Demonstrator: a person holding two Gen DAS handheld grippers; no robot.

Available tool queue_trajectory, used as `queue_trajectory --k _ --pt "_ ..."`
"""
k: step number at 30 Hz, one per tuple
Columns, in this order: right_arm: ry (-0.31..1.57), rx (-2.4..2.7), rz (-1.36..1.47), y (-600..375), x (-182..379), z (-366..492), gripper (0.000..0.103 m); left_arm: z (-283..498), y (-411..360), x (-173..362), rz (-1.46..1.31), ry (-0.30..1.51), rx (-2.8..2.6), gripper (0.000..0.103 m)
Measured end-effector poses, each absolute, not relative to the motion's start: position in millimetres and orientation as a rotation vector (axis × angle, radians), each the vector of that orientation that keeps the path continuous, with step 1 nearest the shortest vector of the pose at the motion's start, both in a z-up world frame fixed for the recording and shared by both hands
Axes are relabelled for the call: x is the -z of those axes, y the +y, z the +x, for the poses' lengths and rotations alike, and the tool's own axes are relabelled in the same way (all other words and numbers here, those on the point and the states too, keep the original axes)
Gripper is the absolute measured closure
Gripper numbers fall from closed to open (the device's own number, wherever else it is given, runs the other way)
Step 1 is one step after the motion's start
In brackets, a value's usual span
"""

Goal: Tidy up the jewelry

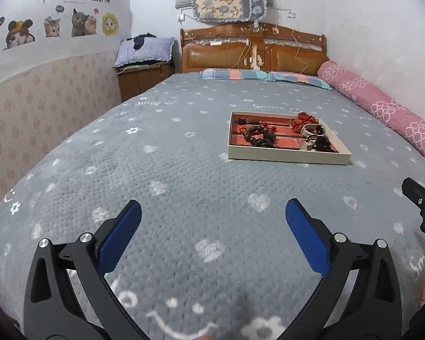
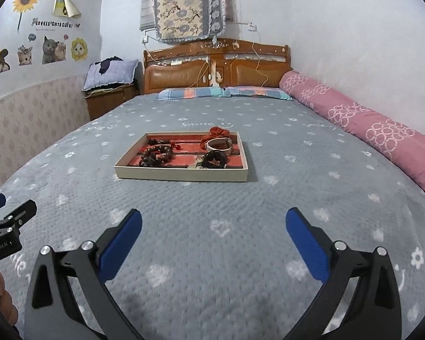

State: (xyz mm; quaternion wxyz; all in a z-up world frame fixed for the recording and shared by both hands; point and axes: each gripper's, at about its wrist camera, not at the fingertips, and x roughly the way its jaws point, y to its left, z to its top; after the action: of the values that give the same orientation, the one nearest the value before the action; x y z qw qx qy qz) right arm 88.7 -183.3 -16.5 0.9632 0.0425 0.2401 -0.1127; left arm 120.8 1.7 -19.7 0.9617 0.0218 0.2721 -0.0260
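Observation:
A shallow cream tray (image 1: pixel 286 157) with a red lining lies on the grey bedspread; it also shows in the right wrist view (image 2: pixel 181 175). It holds dark bead bracelets (image 1: pixel 259 136) (image 2: pixel 155 155), a red scrunchie (image 1: pixel 304 120) (image 2: pixel 216 134), a white band (image 2: pixel 218 144) and a dark scrunchie (image 2: pixel 214 160). My left gripper (image 1: pixel 214 215) is open and empty, well short of the tray. My right gripper (image 2: pixel 214 222) is open and empty, also short of the tray. Each gripper shows at the edge of the other's view.
A long pink bolster (image 2: pixel 368 130) lies along the right wall. Striped pillows (image 2: pixel 223 93) rest by the wooden headboard (image 2: pixel 216 65). A bedside cabinet (image 1: pixel 144 76) stands at the left of the bed. The grey bedspread (image 2: pixel 212 255) stretches around the tray.

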Motion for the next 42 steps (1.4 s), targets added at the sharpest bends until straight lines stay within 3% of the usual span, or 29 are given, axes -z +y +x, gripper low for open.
queue_trajectory --k 14,42 --pt "0.392 0.254 0.071 -175.0 -2.0 30.6 0.004 74.0 -1.1 -1.8 0.025 0.479 0.08 0.005" --pt "0.349 0.271 0.055 -167.1 -7.3 17.9 0.004 60.8 -9.1 -14.3 0.048 0.41 0.089 0.005"
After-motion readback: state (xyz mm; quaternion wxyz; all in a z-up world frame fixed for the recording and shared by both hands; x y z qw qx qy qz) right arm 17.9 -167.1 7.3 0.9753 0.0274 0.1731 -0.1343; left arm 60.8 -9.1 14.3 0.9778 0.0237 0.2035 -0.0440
